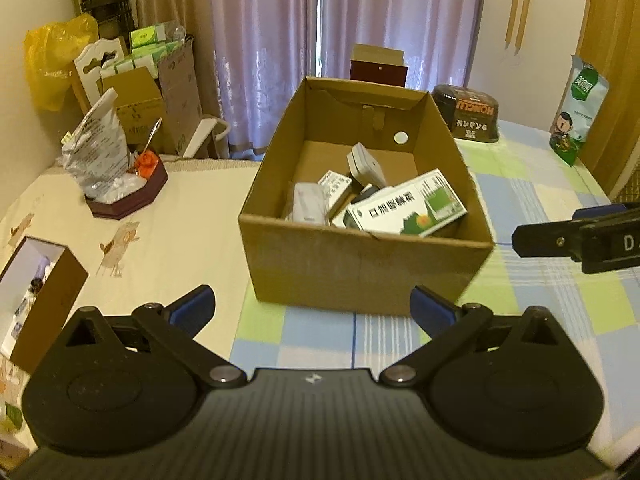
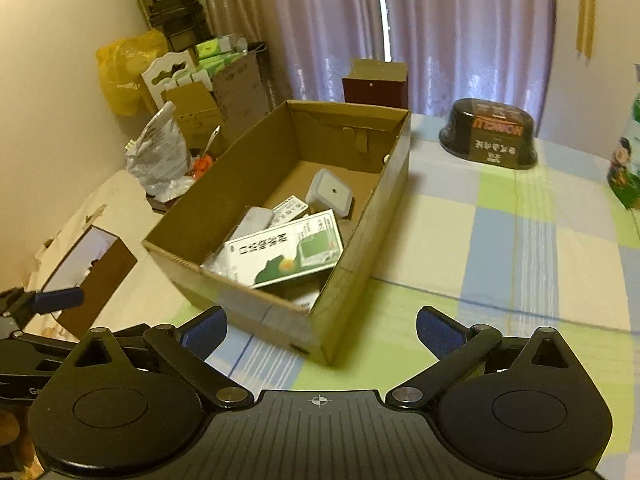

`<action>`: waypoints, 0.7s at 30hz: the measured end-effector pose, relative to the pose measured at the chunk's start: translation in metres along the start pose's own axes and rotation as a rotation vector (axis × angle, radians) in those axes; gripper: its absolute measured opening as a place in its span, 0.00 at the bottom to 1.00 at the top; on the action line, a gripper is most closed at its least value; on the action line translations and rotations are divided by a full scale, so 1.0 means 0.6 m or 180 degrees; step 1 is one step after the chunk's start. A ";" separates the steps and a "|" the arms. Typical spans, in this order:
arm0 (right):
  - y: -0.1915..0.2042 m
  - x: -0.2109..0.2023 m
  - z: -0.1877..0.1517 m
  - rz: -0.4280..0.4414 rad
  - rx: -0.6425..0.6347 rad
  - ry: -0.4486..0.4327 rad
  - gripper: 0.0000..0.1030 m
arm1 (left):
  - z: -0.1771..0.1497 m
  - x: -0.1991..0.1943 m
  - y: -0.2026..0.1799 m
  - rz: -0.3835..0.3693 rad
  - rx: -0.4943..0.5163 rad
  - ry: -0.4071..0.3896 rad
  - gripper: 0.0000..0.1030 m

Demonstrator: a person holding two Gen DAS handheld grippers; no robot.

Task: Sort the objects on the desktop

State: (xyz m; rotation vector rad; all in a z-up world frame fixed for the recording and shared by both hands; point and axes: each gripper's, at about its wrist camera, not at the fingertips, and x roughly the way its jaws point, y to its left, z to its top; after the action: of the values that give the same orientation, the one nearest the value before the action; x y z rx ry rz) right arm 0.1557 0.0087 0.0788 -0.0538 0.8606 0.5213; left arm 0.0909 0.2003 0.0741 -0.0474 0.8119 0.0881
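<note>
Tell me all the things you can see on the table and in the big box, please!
cardboard box: one, brown, open, middle of the table
green-and-white packet: one, on top inside the box
small white packets: at least two, inside the box
grey-white square case: one, inside, near the far wall
black tub: one, orange label, behind the box to the right
green snack bag: one, standing at the far right
dark red tray: one, left of the box, with a silver bag in it
brown box: one, open, near left
tablecloth: checked blue, green, white
left gripper: black, blue pads, jaws open, empty
right gripper: same, jaws open, empty
</note>
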 end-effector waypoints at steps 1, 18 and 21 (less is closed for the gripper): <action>0.006 -0.010 -0.002 -0.0023 0.0010 -0.0010 1.00 | -0.002 -0.010 0.002 -0.0003 -0.0011 0.0010 0.99; 0.107 -0.135 -0.031 -0.0167 0.0125 -0.0233 1.00 | -0.014 -0.132 0.006 0.0062 -0.0087 -0.0039 0.99; 0.115 -0.141 -0.039 -0.0170 0.0169 -0.0216 1.00 | -0.015 -0.142 0.004 0.0102 -0.0021 -0.0056 0.99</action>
State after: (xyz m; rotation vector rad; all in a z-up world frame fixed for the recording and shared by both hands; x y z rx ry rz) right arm 0.0621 0.0279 0.1370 -0.0106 0.8040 0.4476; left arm 0.0257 0.1969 0.1300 -0.0398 0.7950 0.1211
